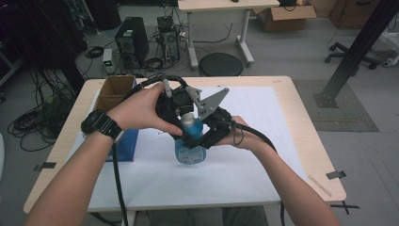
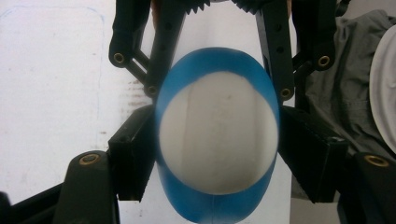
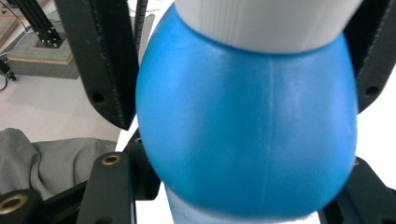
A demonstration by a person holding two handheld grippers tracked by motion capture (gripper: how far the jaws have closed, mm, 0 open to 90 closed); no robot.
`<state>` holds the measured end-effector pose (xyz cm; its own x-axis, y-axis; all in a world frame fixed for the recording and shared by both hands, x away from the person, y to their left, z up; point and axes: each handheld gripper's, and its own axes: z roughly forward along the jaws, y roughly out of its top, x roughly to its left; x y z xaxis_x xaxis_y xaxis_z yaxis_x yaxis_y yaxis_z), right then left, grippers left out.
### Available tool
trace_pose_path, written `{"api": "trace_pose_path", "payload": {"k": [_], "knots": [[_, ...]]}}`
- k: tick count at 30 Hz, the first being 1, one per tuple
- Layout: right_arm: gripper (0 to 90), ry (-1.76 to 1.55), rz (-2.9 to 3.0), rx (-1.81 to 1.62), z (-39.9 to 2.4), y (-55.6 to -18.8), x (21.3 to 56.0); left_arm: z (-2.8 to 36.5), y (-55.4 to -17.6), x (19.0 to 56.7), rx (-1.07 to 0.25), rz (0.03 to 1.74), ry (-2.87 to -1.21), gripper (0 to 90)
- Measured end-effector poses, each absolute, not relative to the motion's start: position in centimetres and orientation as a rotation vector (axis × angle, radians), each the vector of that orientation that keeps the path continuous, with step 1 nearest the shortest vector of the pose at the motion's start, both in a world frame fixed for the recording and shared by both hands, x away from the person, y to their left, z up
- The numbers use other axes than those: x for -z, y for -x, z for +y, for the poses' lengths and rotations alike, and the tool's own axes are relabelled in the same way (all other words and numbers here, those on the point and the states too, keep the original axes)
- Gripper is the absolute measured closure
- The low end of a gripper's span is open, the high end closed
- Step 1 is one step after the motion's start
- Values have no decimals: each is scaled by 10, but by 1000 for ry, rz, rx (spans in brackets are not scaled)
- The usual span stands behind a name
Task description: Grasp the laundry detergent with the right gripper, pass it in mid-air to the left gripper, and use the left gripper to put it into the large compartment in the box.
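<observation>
Left gripper [image 2: 217, 140] comes down over the bottle [image 1: 190, 141]; its jaws sit against the white cap [image 2: 218, 133] on both sides, narrow gap, looks gripped. Right gripper [image 3: 247, 116] is clamped on the blue body, bottle upright mid-table on the white sheet [image 1: 263, 155]. I judge this an uncapping step. I'd keep the right firm, twist the left squarely about the cap's axis and avoid tilting.

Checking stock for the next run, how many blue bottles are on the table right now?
1. The blue bottle stands mid-table on the white sheet, between both grippers. More could be hidden in the cardboard box at the left.
</observation>
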<state>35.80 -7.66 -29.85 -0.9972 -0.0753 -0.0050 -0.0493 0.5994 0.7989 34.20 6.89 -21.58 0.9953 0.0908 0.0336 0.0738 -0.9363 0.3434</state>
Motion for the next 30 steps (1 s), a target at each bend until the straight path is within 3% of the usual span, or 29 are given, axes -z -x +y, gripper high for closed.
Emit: {"api": "trace_pose_path", "payload": {"k": [26,27,29,30], "knots": [[412,-52,-2739,1400,-78,-362,298,66,-347,209,-87,187,-2804,381],[379,-40,-2732,1413,-79,-363,298,67,-347,208,-83,204,-2800,382],[192,-11,-2748,1418,-80,-364,298,69,-350,205,-83,242,-2802,382],[139,10,-2753,1418,-82,-365,298,71,-350,203,-88,251,-2806,382]]}}
